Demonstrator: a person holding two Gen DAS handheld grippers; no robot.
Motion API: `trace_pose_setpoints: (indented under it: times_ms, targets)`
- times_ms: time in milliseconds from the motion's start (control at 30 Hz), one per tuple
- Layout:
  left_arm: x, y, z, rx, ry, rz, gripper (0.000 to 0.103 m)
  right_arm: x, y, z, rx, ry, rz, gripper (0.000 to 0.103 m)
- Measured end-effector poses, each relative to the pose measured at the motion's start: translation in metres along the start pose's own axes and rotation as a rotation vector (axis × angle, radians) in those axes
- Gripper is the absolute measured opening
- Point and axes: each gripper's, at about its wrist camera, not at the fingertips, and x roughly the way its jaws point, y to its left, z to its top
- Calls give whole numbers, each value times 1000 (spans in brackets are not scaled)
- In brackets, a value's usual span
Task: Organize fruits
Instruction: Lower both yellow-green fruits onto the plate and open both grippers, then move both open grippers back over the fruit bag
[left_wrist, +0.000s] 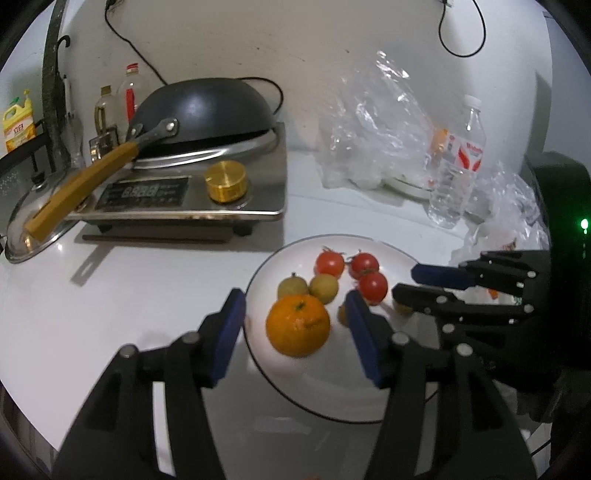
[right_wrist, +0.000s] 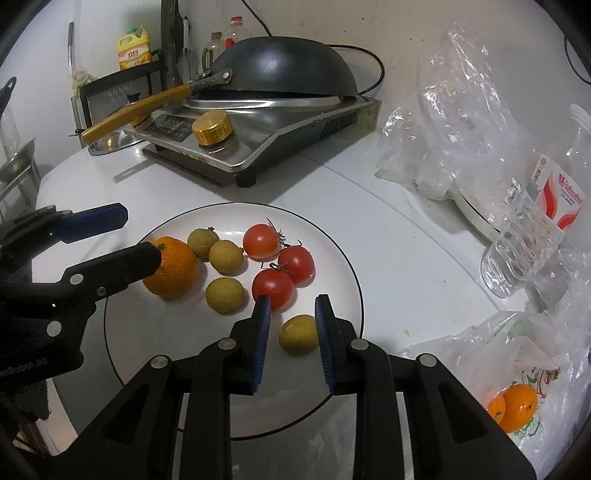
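Observation:
A white plate (left_wrist: 280, 373) (right_wrist: 343, 254) holds an orange (left_wrist: 297, 325) (right_wrist: 173, 267), three cherry tomatoes (left_wrist: 364, 275) (right_wrist: 275, 258) and several small yellow-green fruits (left_wrist: 324, 288) (right_wrist: 225, 294). My left gripper (left_wrist: 293, 308) is open, its fingers on either side of the orange without touching it; it also shows in the right wrist view (right_wrist: 142, 234). My right gripper (right_wrist: 292, 304) is open around one yellow-green fruit (right_wrist: 298, 334) at the plate's near side; it also shows in the left wrist view (left_wrist: 404, 282).
An induction cooker (left_wrist: 192, 195) (right_wrist: 258, 144) with an upturned wok (left_wrist: 203, 107) stands behind the plate. Clear plastic bags (left_wrist: 376, 122) (right_wrist: 454, 110), a water bottle (left_wrist: 458, 162) and a bag with two oranges (right_wrist: 517, 406) lie to the right.

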Motion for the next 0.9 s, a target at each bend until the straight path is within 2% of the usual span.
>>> trace_pose_setpoints:
  times_ms: [367,433,567,633,800,900]
  targets:
    - [-12,-10,-1,13,-11,-6,60,-20,-2,-3,14,-23,-4,27]
    - [-14,-13,-2,8,-12,-13,67,-24,-2,-5,14,-25,-4,27]
    - [-19,-21,-3,16,-17,-27,69,-33,-3,-7,18,-38,-7,28]
    - [-22,-24,-3,21,-20,-28,70,-39,-4,-9,22,-45,-7,36]
    - [-30,-31,-3,20,-31,-30,72,-53,-8,-13,32,-65,-2,47]
    - [-35,-37,-3,17,-32,-40,73,-65,-12,-17,38,-81,-6,48]
